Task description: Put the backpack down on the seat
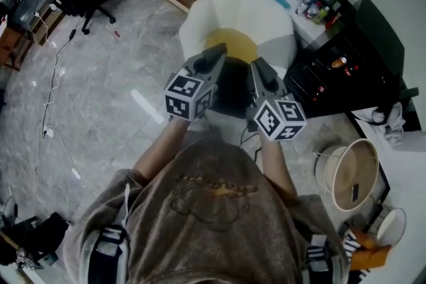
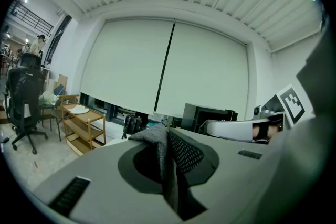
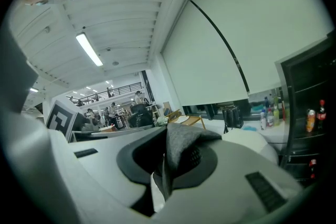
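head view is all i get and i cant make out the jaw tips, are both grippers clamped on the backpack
Observer: The left gripper is: its own view shows the jaws shut on a grey strap with a mesh lining.
Operator: and the right one
Observer: The right gripper is too: its jaws are shut on a fold of grey fabric.

White seat (image 1: 266,13) w/ yellow cushion (image 1: 239,42) on it
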Motion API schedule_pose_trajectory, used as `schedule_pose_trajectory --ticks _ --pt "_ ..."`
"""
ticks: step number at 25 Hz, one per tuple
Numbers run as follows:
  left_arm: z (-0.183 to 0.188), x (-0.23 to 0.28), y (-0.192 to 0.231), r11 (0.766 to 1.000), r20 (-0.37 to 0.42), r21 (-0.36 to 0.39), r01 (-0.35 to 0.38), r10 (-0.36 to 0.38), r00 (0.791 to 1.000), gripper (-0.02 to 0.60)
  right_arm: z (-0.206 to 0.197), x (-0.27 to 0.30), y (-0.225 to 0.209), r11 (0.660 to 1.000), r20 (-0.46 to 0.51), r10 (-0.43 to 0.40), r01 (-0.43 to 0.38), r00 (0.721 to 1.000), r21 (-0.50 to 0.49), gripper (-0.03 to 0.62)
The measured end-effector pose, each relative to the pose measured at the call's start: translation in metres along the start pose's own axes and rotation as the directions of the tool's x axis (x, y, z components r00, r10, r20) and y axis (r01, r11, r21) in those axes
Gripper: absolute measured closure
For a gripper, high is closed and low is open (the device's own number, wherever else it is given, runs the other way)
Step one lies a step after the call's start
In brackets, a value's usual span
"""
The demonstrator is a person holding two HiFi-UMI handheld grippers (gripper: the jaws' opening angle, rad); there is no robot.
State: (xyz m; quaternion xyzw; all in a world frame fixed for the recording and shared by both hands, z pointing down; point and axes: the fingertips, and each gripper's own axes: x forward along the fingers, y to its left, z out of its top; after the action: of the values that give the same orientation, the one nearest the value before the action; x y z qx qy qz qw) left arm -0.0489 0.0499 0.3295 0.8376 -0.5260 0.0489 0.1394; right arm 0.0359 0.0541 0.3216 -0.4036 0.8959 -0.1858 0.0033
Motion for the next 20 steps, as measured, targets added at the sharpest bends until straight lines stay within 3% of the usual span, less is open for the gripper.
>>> schedule_pose_trajectory --ticks 20 --pt "0.015 0.094 0.041 0.998 -0.028 0.005 0.063 -0.063 0.998 0.551 0.017 0.074 -0.065 0.998 0.009 -0.048 0.048 0.999 0.033 0.563"
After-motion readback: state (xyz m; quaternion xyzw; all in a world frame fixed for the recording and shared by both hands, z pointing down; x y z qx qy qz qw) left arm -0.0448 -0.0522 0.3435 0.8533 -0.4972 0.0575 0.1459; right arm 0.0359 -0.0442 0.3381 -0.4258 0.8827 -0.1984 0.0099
